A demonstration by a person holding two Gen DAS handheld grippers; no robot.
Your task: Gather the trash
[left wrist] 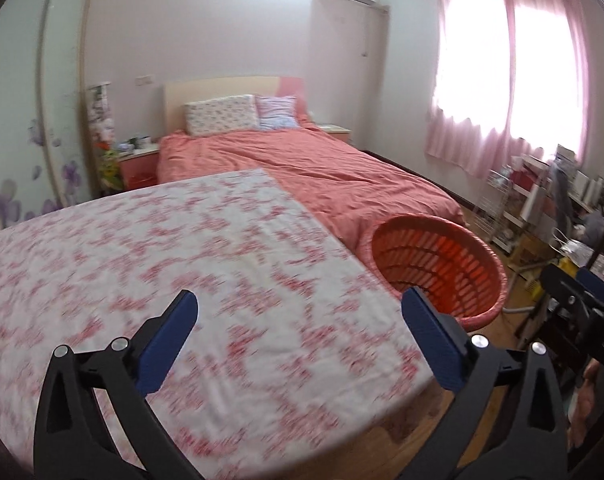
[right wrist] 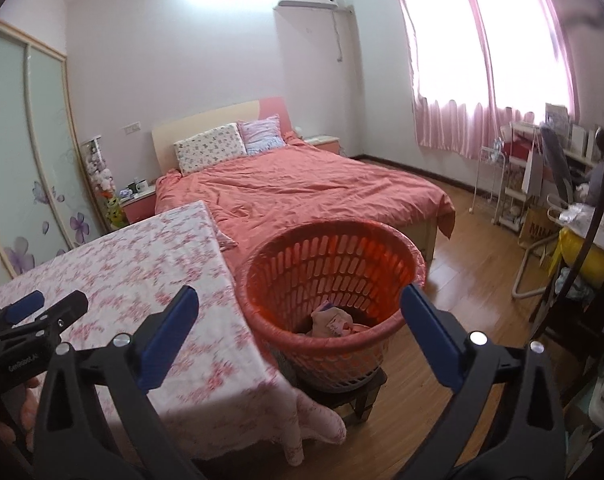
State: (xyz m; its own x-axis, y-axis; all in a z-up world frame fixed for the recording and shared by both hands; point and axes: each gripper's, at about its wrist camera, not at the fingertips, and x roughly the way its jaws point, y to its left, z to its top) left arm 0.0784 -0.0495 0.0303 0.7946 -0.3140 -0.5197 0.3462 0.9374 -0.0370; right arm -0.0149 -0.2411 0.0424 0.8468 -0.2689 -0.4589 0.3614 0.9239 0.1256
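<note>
An orange slatted basket [right wrist: 334,280] stands on a small dark stool beside the table and also shows in the left wrist view [left wrist: 438,264]. Crumpled pinkish trash [right wrist: 334,320] lies at its bottom. My right gripper [right wrist: 299,304] is open and empty, held just above the near rim of the basket. My left gripper [left wrist: 299,308] is open and empty over the table with the pink floral cloth [left wrist: 161,260]. The left gripper also shows at the left edge of the right wrist view [right wrist: 41,308]. No trash shows on the cloth.
A bed with a coral cover [right wrist: 302,188] lies behind the table. A wardrobe with glass doors [left wrist: 25,120] is on the left. A cluttered desk and wire rack [right wrist: 542,184] stand on the right under the pink curtains. Wooden floor [right wrist: 474,264] lies between bed and desk.
</note>
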